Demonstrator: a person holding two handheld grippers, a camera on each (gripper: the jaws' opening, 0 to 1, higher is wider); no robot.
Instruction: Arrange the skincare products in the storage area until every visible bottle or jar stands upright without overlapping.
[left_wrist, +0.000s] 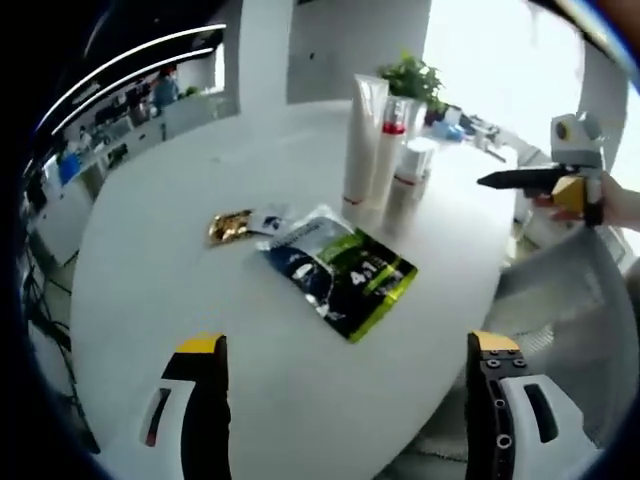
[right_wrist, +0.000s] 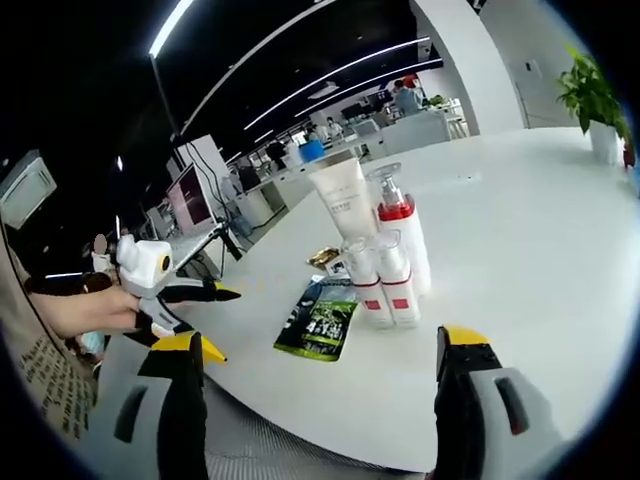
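Tube (left_wrist: 363, 140), pump bottle (right_wrist: 400, 240) and small bottles (right_wrist: 385, 283) stand upright, clustered mid-counter (left_wrist: 180, 270); sachets (left_wrist: 340, 270) lie flat beside them; upright part looks done, spacing maybe left; left tongs (left_wrist: 345, 400) released; right tongs (right_wrist: 320, 400) released, both empty.

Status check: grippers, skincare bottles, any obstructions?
Left gripper and right gripper open, empty. Bottles upright, clustered on the table. Sachets lie flat beside them; nothing in the way.

the green-and-black sachet (left_wrist: 340, 270) reads "4 in 1"; other labels are illegible.
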